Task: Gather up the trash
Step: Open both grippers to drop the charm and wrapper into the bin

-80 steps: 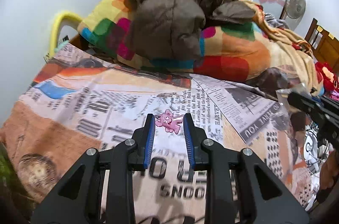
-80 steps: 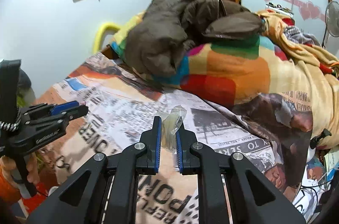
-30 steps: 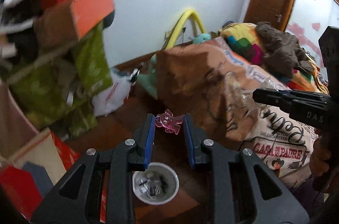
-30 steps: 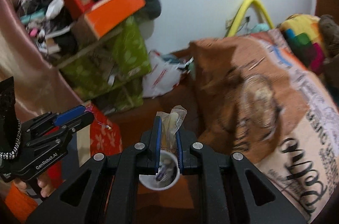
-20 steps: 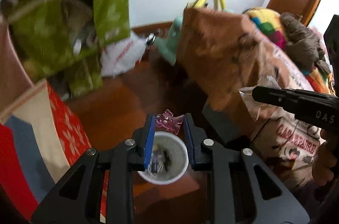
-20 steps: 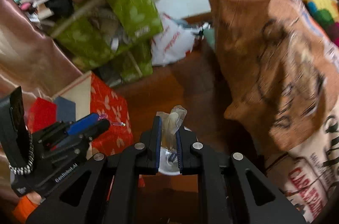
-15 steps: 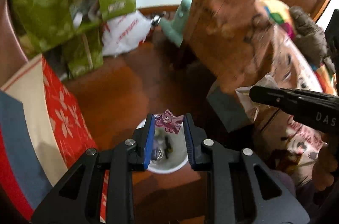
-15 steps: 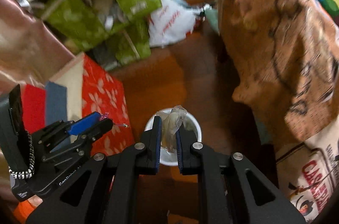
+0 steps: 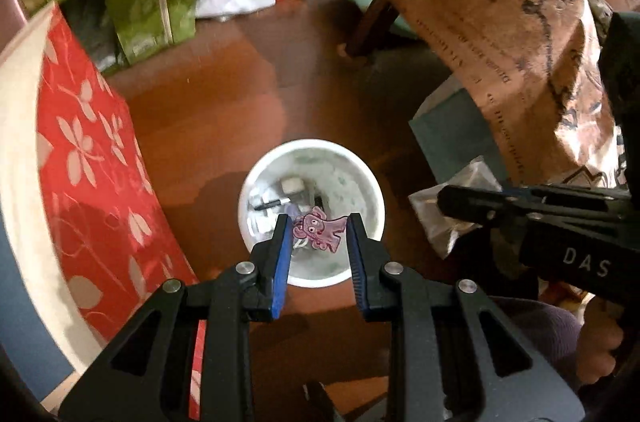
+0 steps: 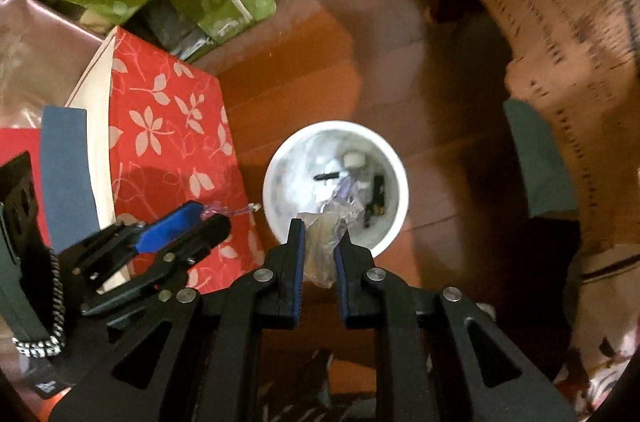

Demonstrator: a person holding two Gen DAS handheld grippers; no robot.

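Both grippers have dropped a long way since a second ago, when the white bin point(image 9: 311, 178) was just a small cup shape low in both wrist views; now it fills the middle and you look nearly straight down into it.

So the trash: the left gripper point(image 9: 316, 228) is clamped on a little pink cartoon-animal piece point(image 9: 318, 227), held flat between the blue pads right above the bin's opening. The right gripper point(image 10: 320, 242) has a crumpled clear wrapper point(image 10: 325, 247) pinched between its pads, sitting over the near rim of the bin point(image 10: 280, 222). Its jaws look barely apart and the plastic is still caught.

Holding both pieces out at the fingertips makes sense, since anything let go from there should fall straight in. The bin already has bits in it, a dark stick and some white scraps, hard to say exactly what.

Around it: wood floor point(image 9: 208, 110), a red floral box point(image 9: 92, 182) just beside the bin on one side, the brown printed bedcover point(image 9: 520, 34) hanging down on the other. My guess is the wrapper could miss, being so near the edge.
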